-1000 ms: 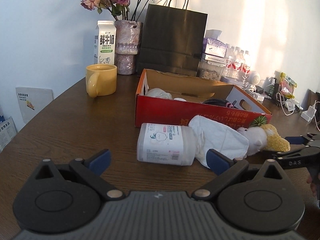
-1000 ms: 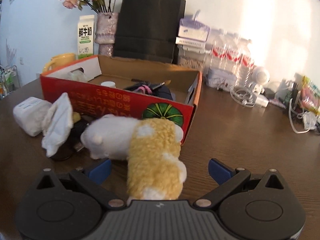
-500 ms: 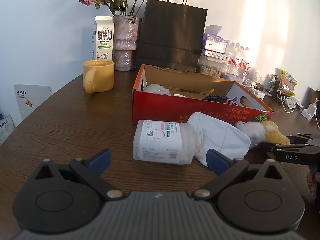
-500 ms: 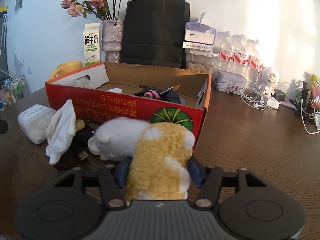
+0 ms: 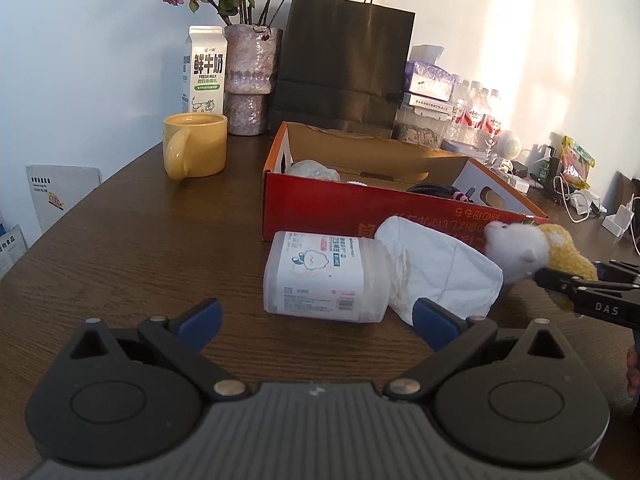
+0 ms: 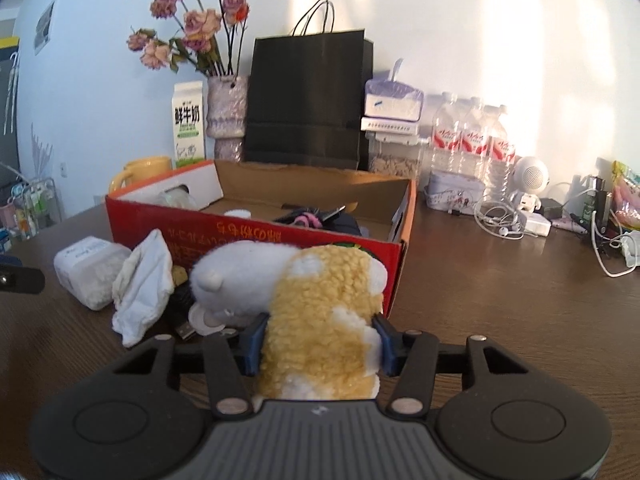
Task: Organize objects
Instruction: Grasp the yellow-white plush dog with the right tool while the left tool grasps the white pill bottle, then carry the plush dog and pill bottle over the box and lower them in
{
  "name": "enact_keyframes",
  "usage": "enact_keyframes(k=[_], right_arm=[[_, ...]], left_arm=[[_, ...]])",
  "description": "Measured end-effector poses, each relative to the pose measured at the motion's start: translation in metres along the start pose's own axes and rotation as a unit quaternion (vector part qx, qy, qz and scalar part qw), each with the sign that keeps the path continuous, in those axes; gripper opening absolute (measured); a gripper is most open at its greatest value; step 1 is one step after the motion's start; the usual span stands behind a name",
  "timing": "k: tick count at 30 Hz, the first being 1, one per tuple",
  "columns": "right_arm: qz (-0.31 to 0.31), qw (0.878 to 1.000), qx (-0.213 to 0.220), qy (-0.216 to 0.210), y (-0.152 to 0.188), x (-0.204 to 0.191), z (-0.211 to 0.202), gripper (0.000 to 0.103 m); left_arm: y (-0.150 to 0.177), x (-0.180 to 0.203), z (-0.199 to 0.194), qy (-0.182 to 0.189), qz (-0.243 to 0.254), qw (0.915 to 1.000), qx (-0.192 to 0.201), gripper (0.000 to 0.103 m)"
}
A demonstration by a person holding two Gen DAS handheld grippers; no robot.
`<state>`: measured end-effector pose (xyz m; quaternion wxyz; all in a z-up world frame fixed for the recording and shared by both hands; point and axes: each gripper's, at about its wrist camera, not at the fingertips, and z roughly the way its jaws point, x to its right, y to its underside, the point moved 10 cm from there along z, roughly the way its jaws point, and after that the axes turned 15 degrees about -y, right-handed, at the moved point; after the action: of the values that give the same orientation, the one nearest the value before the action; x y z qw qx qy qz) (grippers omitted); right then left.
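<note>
A white and yellow plush toy (image 6: 320, 300) lies in front of the red cardboard box (image 6: 280, 240). My right gripper (image 6: 319, 340) holds its yellow end: the jaws are closing and both blue pads press into the fur. From the left wrist view the toy (image 5: 520, 248) and the right gripper (image 5: 592, 296) sit at the far right. My left gripper (image 5: 316, 318) stands open above the table, just short of a wipes container (image 5: 324, 276) lying on its side. A crumpled white cloth (image 5: 436, 268) rests between container and toy.
The box (image 5: 340, 208) holds a plastic bag and dark cables. Behind it stand a yellow mug (image 5: 196, 148), a milk carton (image 5: 206, 68), a vase of flowers (image 5: 250, 80) and a black paper bag (image 5: 344, 64). Water bottles (image 6: 472, 140) and chargers with cables (image 6: 500, 220) crowd the back right.
My right gripper's jaws went from wide open to pressed on the plush toy's yellow end. The left gripper stays open in much the same place.
</note>
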<state>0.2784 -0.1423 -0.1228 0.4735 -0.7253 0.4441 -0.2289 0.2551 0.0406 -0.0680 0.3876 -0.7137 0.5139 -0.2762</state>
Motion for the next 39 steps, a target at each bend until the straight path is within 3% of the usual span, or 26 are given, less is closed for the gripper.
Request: enact_keyframes(k=[8,14,21,23,24,25,32,39], right_arm=[[0.014,0.999,0.044,0.021,-0.004,0.001,-0.022,0.051],[0.012,0.999,0.047,0.021,-0.003,0.0,-0.024,0.051],[0.014,0.999,0.046,0.02,-0.003,0.0,-0.025,0.051],[0.014,0.999,0.046,0.021,-0.003,0.0,-0.024,0.051],[0.014,0.999,0.046,0.02,-0.003,-0.001,-0.024,0.051],[0.014,0.999,0.046,0.02,-0.003,-0.001,-0.024,0.051],[0.014,0.999,0.046,0.02,-0.003,-0.001,-0.024,0.051],[0.013,0.999,0.046,0.02,-0.003,-0.001,-0.024,0.051]], left_arm=[[-0.006,0.014,0.013,0.0,0.019,0.9998,0.003,0.103],[-0.018,0.027,0.034,-0.014,0.044,0.9989,0.011,0.103],[-0.019,0.029,0.065,-0.029,0.047,0.9984,-0.009,0.103],[-0.018,0.029,0.069,-0.029,0.044,0.9985,-0.012,0.1],[-0.018,0.029,0.07,-0.026,0.042,0.9987,-0.013,0.093],[-0.017,0.03,0.07,-0.023,0.041,0.9988,-0.015,0.083],[-0.016,0.027,0.061,-0.012,0.026,0.9996,-0.002,0.083],[-0.023,0.01,0.029,-0.021,0.005,0.9989,0.043,0.083]])
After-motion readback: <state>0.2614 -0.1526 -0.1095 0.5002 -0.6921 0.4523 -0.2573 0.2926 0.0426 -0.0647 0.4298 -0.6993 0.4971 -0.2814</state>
